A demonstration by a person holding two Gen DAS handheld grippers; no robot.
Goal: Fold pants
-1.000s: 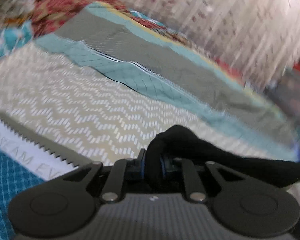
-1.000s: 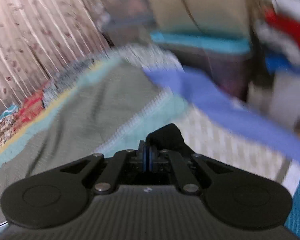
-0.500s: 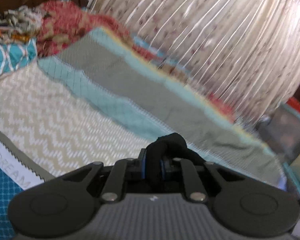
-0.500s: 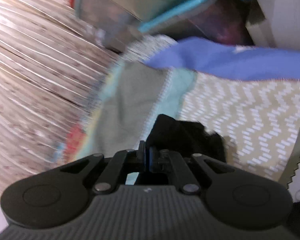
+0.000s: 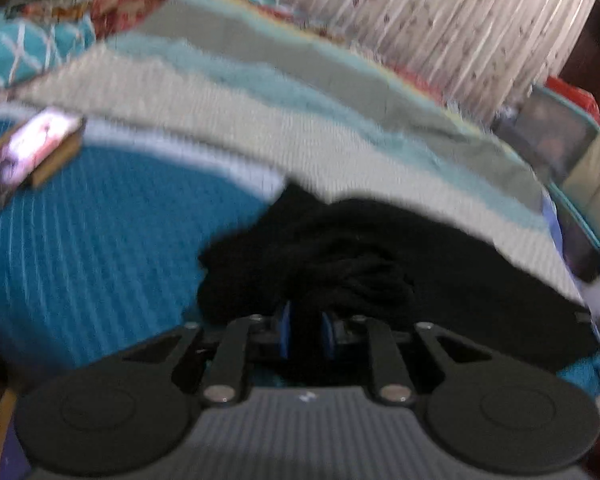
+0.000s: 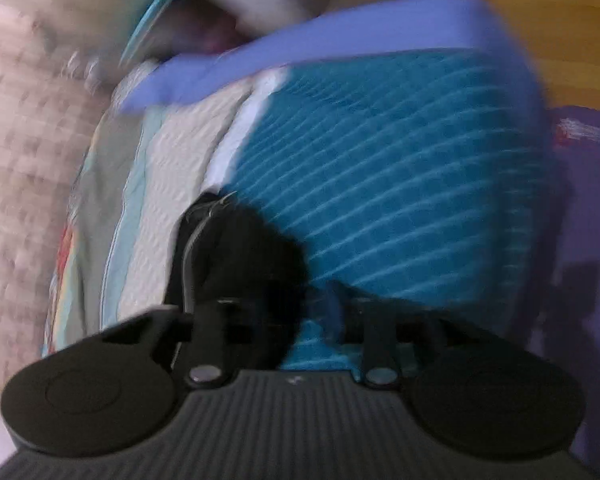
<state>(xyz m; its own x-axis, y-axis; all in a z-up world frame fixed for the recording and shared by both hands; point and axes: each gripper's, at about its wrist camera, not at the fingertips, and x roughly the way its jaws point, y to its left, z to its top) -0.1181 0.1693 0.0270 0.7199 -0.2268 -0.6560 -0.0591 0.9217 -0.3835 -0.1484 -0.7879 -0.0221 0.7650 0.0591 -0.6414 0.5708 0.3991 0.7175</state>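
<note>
Black pants (image 5: 380, 256): carried down onto the bed (image 5: 100, 240); right gripper (image 6: 296, 320) jaws just parted, cloth released; left gripper (image 5: 306, 320) opening slightly, still pinching a bunch.

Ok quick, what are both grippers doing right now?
Left gripper: closed on the pants, jaws just starting to open.
Right gripper: open, jaws just opened, pants loose between them.

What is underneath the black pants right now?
The black pants lie on a quilted bedspread, over its teal and cream parts; whatever else lies beneath them is covered.
</note>
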